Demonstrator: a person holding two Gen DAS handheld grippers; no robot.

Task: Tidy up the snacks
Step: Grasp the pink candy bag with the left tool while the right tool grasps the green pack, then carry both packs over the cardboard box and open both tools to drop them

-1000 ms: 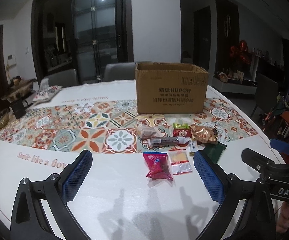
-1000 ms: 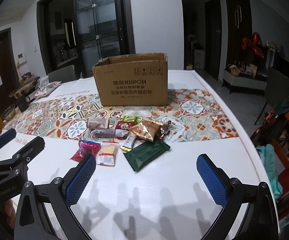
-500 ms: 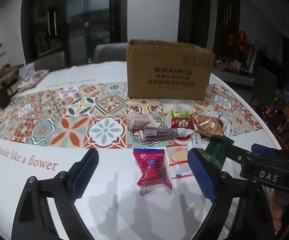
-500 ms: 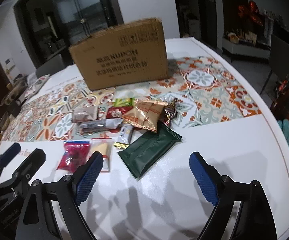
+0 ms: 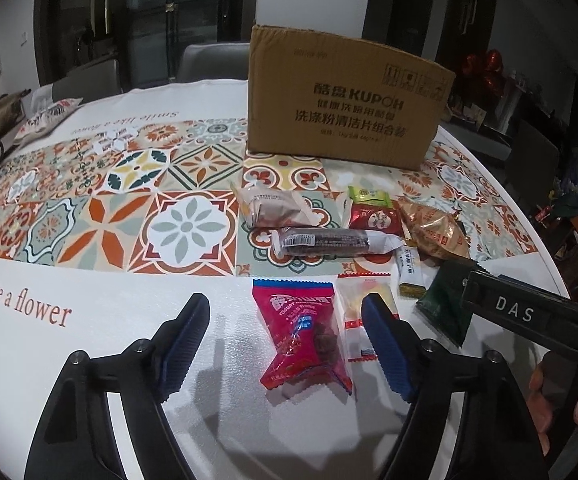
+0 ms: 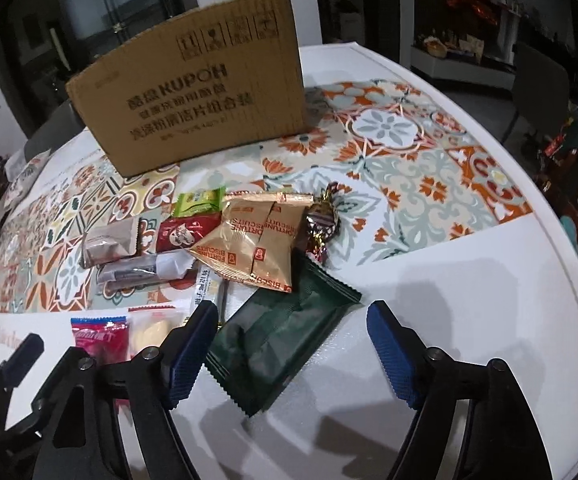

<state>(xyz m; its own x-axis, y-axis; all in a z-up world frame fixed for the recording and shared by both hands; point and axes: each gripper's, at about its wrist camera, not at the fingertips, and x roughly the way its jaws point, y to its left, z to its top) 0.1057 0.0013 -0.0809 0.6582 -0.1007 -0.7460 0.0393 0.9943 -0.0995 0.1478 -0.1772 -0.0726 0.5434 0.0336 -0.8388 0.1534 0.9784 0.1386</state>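
We saw a home dining room: a round desk (image 5: 101,344) under a patterned tile-print cloth, grey dining chairs (image 5: 209,58) at twelve o'clock, dark glass doors (image 5: 177,16) behind, red balloons (image 5: 485,68) at two o'clock.

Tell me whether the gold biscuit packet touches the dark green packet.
Touching: the right wrist view shows the gold biscuit packet lying with its lower corner over the dark green packet's top edge.

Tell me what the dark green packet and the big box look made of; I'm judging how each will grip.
The dark green packet looks like matte plastic film: soft creases, zigzag-cut end seams, little glare. The cardboard box is plain brown corrugated board with a dull finish; fluting shows along its top edge, and the print looks inked directly on. Likely the packet is slippery and crushable, the box stiff.
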